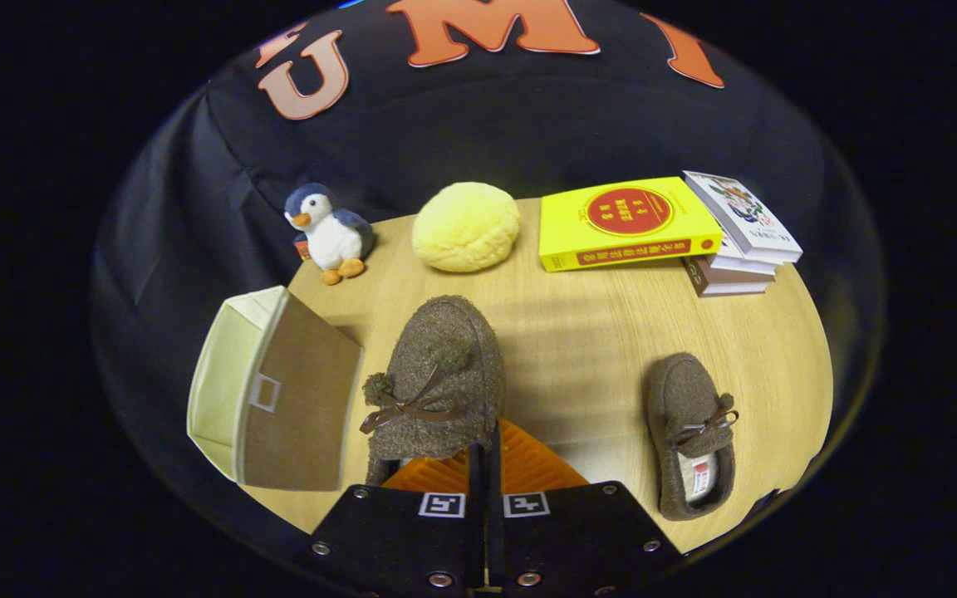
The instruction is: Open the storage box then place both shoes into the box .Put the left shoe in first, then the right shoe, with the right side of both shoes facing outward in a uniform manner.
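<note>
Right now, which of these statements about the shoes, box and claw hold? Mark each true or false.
1. The claw is closed on a brown shoe at its heel edge. True.
2. The other shoe is inside the storage box. False: it lies on the table, right of the claw.
3. A toy penguin stands beyond the box. True.
4. The yellow cushion sits on the books. False: it rests on the table, between penguin and yellow book.

The tool (487, 453) grips a brown shoe (439, 378) beside the storage box (279, 390).
</note>
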